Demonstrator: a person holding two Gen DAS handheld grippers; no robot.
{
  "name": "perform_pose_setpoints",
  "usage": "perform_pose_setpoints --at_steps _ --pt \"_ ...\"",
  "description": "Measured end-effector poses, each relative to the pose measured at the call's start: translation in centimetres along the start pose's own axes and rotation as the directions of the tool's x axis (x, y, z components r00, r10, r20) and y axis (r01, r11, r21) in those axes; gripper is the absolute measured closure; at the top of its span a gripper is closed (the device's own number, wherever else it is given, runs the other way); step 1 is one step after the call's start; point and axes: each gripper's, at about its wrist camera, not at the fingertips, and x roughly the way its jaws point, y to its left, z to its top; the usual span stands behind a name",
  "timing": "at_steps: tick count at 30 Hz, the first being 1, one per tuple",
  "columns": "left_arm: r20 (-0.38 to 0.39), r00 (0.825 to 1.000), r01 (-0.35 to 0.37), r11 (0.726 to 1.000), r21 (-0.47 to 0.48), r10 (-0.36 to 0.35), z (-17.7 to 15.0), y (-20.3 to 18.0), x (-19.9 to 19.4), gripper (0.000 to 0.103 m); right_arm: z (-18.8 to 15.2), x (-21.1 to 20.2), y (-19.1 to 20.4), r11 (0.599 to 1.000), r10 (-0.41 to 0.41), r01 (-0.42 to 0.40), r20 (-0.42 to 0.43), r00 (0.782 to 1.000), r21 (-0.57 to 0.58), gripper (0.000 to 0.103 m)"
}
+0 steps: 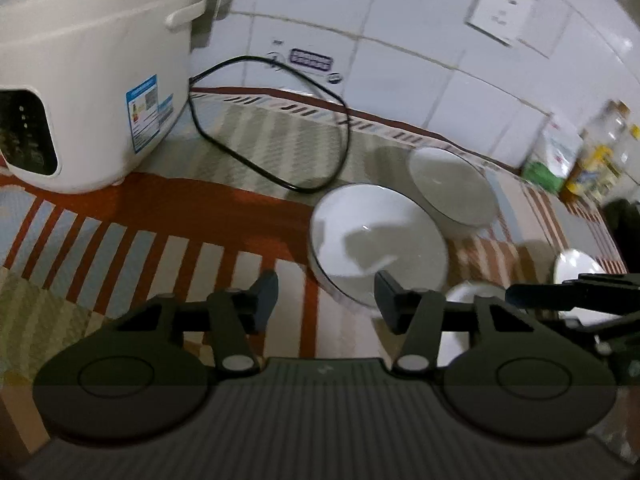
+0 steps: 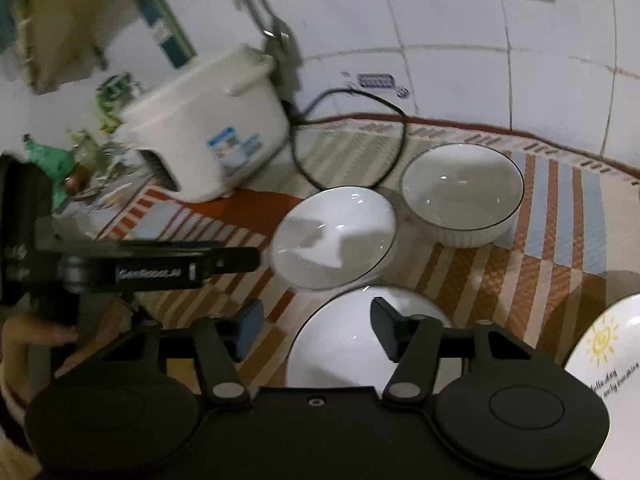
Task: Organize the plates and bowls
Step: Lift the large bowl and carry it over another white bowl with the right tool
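Three bowls sit apart on the patterned surface and nothing is stacked, so by my judgement your sorting is barely begun.

Left wrist view: your left hand-held gripper stands wide and holds nothing. The middle bowl lies at one o'clock from its tips, its near rim just beside the right finger. The ribbed bowl is farther out at two o'clock. The near bowl shows only in part at three o'clock, behind the finger linkage. A rice cooker stands at ten o'clock with its black cord looped on the surface, near the middle bowl.

Right wrist view: your right hand-held gripper is likewise wide and empty. The near bowl lies directly below it, the right finger over the bowl's hollow, contact not discernible. The middle bowl is at twelve o'clock, the ribbed bowl at one o'clock. A sun-printed plate lies at three o'clock, well apart.
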Motion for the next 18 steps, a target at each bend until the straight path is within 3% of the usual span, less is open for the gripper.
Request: perform_pose_setpoints --at_steps 5,9,12,14,18 --pt "-0.008 1.0 -0.013 0.999 -0.047 0.013 0.9 0.6 2.5 0.065 2.2 2.5 -1.9 0.998 -0.026 0.027 -0.014 1.0 0.065 0.047" --pt "-0.009 1.0 -0.028 0.999 -0.046 0.028 0.9 0.3 3.8 0.068 3.0 4.7 -2.9 0.996 -0.036 0.04 -0.048 0.998 0.081 0.052" --pt "-0.015 0.999 -0.031 0.999 -0.033 0.03 0.8 0.0 4.7 0.072 3.2 6.2 -3.7 0.994 -0.04 0.047 -0.068 0.997 0.095 0.063" --pt "-0.023 0.999 -0.027 0.999 -0.033 0.026 0.7 -0.1 5.2 0.077 3.2 6.9 -4.1 0.993 -0.042 0.051 -0.08 0.996 0.104 0.076" --pt "-0.027 0.999 -0.038 0.999 -0.032 0.038 0.4 -0.3 5.9 0.089 3.2 8.0 -4.3 0.994 -0.034 0.043 -0.091 0.995 0.099 0.082"
